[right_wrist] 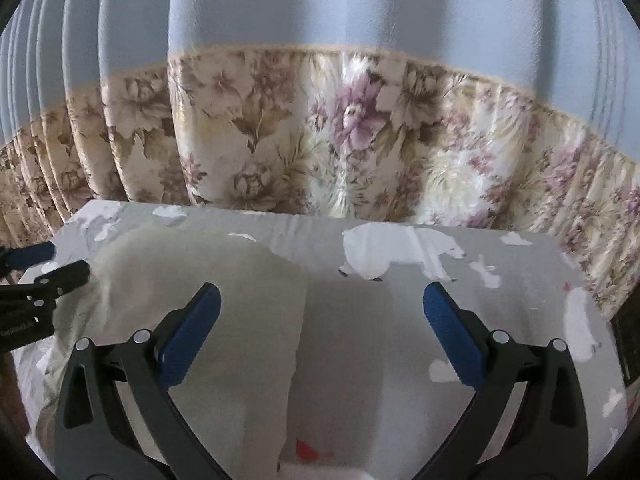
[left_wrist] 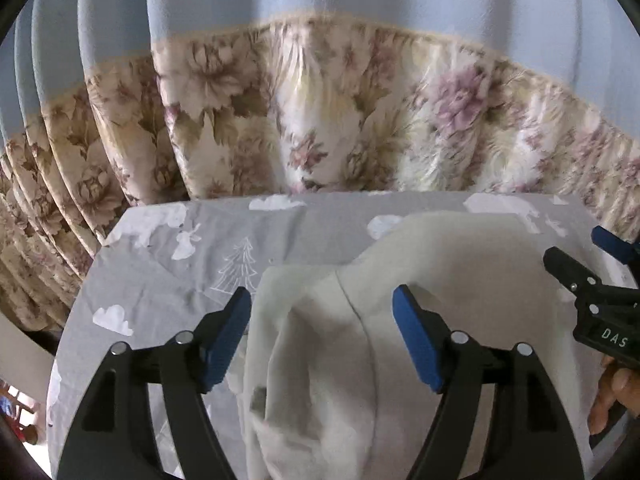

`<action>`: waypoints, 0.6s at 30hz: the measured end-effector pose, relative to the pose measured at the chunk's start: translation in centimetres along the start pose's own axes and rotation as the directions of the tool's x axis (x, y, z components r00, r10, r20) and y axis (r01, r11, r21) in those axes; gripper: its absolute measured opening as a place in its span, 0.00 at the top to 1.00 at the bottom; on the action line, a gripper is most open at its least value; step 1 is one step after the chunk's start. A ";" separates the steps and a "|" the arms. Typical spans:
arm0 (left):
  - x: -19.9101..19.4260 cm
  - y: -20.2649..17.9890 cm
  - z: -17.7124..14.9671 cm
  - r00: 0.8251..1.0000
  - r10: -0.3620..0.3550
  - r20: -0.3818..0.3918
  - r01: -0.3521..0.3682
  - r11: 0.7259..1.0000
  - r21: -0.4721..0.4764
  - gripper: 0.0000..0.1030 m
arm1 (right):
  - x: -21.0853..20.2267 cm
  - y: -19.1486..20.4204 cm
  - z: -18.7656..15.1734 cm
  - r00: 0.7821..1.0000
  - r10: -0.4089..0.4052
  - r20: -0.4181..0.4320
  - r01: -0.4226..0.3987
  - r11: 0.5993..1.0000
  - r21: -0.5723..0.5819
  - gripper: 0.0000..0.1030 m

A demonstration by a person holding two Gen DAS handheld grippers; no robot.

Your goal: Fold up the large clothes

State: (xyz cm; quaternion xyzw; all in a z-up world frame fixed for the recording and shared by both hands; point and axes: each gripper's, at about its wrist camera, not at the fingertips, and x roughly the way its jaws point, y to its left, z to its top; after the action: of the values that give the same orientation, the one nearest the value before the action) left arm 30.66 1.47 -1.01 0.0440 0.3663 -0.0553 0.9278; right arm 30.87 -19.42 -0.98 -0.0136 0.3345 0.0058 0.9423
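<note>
Two fisheye views, each looking forward along its own blue fingers, close above a counter (left_wrist: 168, 280) draped in grey printed cloth. Both face a floral curtain (left_wrist: 320, 120) beyond the fingertips. The left view sits further left; both share the cream garment (left_wrist: 440, 280) and each glimpses the other's fingers at its edge.

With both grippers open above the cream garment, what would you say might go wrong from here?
The garment is bunched under the left gripper, so a pinch may catch several layers. The right gripper straddles the garment's edge and might also grab the printed sheet. The grippers sit close together and could collide.
</note>
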 end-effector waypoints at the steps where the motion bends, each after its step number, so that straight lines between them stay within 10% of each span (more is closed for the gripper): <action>1: 1.1 -0.1 -0.1 1.000 0.013 -0.020 -0.013 1.000 0.011 0.28 | 0.6 -0.1 -0.1 1.000 0.002 -0.009 -0.002 1.000 0.004 0.03; 8: 6.0 2.3 -2.9 0.988 0.055 -0.142 -0.059 0.998 -0.027 0.17 | 6.1 1.4 -2.0 0.982 0.044 -0.182 -0.052 0.998 -0.039 0.03; 18: 4.3 2.1 -3.4 0.992 0.080 -0.094 -0.080 0.997 -0.001 0.18 | 4.6 0.5 -2.4 0.988 0.067 -0.141 -0.070 0.997 -0.019 0.03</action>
State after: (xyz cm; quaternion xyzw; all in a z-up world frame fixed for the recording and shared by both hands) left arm 31.80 3.66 -6.38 0.0592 0.4075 -0.0150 0.9112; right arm 32.94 -19.00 -5.79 -0.0139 0.4000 0.0413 0.9155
